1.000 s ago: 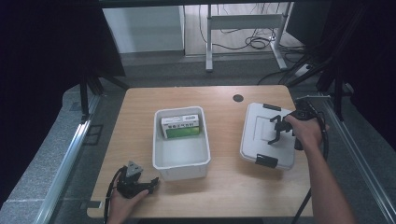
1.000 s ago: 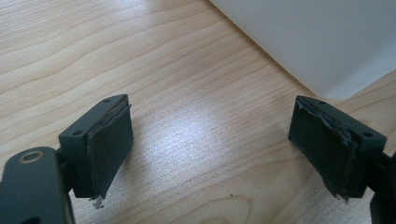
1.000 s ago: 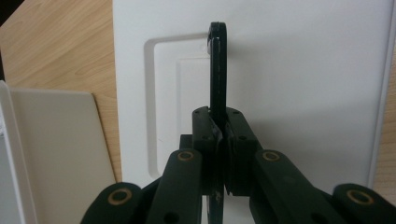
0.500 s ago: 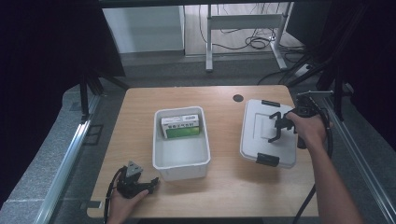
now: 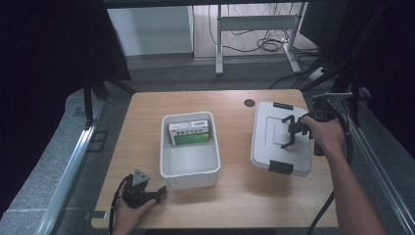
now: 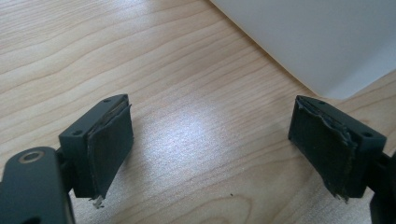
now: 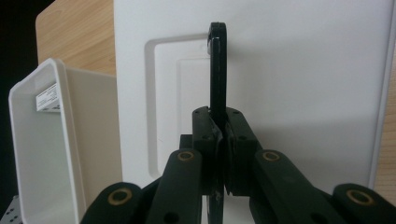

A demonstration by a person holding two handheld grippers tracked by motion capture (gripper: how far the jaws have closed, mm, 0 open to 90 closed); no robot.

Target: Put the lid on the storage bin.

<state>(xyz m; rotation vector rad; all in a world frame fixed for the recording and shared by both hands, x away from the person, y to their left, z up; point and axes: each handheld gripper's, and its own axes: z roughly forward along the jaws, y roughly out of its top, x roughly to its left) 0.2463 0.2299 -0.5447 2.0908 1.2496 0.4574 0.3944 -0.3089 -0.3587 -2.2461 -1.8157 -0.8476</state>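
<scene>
A: What does the right gripper (image 7: 219,135) hold?

B: Its jaws are clenched on the black handle (image 7: 217,70) of a white lid (image 5: 281,139), which lies on the table (image 5: 142,112) to the right of the open bin (image 5: 190,174). The lid looks light, stiff and smooth, so the raised handle is probably the surest hold.

A: And the bin?

B: It holds one green and white box (image 5: 191,133) at its far end. The left gripper (image 6: 215,144) rests released and empty near the bin's corner.
</scene>
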